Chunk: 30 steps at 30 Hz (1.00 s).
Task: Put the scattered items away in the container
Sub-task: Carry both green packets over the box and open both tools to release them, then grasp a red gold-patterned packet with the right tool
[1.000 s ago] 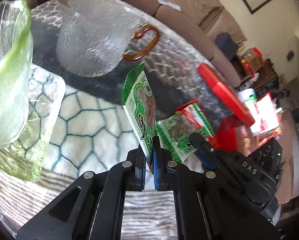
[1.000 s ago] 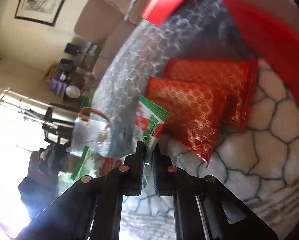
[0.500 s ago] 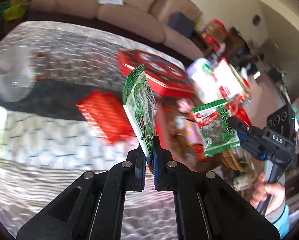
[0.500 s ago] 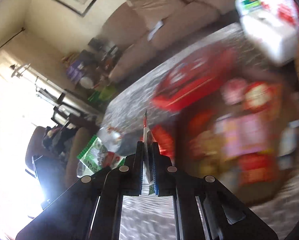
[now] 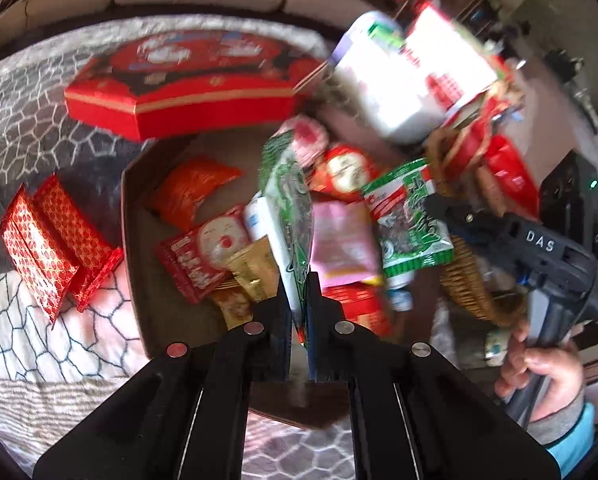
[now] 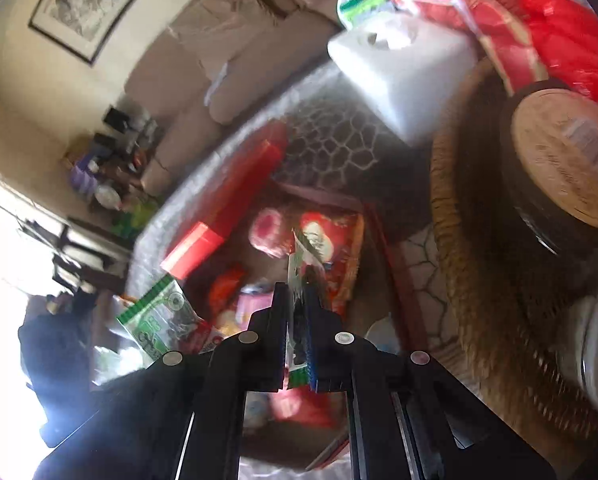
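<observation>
I see my left gripper (image 5: 299,300) squeezed tight on a thin green and white plastic snack packet (image 5: 289,208). The packet stands up on its edge, right over the open brown cardboard box (image 5: 133,248). My right gripper (image 6: 297,312) is pinched on another green snack packet with a red and white top (image 5: 409,220), flat and crinkly, with dark bits showing through it. It hangs over the far right side of the box.

Inside the box I see lots of snacks piled up: an orange puffy bag (image 5: 189,188), a red packet with a round white picture (image 5: 203,252), a gold wrapper (image 5: 251,264), a pink packet (image 5: 339,240) and a red round-faced pack (image 5: 347,168). The picture is blurry, so I cannot read any names.

Left of the box, two shiny red foil packets with a gold pattern (image 5: 51,240) lie on the white blanket-covered surface (image 5: 39,344). Behind the box sits a big red eight-sided gift box lid (image 5: 187,80). Right of the box is a brown woven basket (image 5: 471,284).
</observation>
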Each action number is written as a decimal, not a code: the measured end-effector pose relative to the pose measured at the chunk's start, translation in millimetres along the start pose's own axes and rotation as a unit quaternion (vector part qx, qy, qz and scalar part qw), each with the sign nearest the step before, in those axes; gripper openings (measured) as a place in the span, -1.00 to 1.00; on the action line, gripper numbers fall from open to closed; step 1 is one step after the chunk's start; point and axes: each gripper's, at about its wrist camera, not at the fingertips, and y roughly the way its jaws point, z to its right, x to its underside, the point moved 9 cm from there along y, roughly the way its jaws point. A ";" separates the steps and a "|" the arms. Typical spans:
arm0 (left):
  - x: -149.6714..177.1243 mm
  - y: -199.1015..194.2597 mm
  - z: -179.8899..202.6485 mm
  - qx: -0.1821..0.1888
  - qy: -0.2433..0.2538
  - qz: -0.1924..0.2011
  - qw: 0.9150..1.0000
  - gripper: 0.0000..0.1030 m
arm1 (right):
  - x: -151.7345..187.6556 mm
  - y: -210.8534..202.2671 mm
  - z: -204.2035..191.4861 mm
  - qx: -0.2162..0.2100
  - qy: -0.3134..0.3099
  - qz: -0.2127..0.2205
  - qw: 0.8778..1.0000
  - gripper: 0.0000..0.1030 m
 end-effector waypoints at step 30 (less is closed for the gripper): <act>-3.5 -84.5 -94.0 -0.077 -0.030 0.048 0.995 0.23 | 40.0 -25.7 -66.6 0.018 -0.150 -0.045 0.987 -0.06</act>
